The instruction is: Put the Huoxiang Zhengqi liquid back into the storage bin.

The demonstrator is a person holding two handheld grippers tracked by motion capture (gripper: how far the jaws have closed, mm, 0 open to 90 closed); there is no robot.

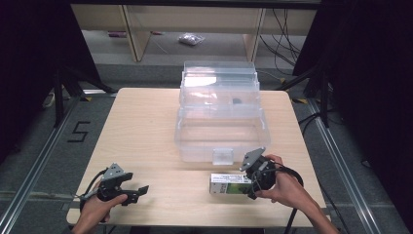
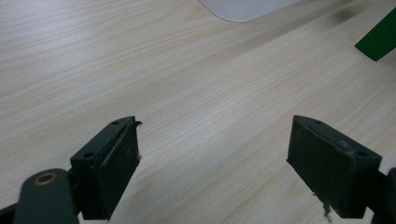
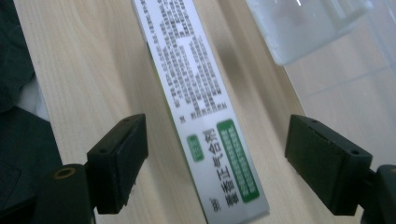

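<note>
Right gripper (image 3: 215,163) fingers stand wide, straddling the carton (image 3: 201,112) without contact; its far end is cut off. Carton lies near the counter (image 1: 146,126) front edge, beside the clear bin (image 1: 219,131). Left gripper (image 2: 212,163) fingers wide, empty.

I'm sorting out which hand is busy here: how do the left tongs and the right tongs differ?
The right tongs straddle the green and white carton lying on the table, pads not pressing it; the left tongs have bare wood between them. In the high view, the right tongs sit just in front of the clear plastic box, while the left tongs rest apart near the table's front left. Both stand open.
</note>
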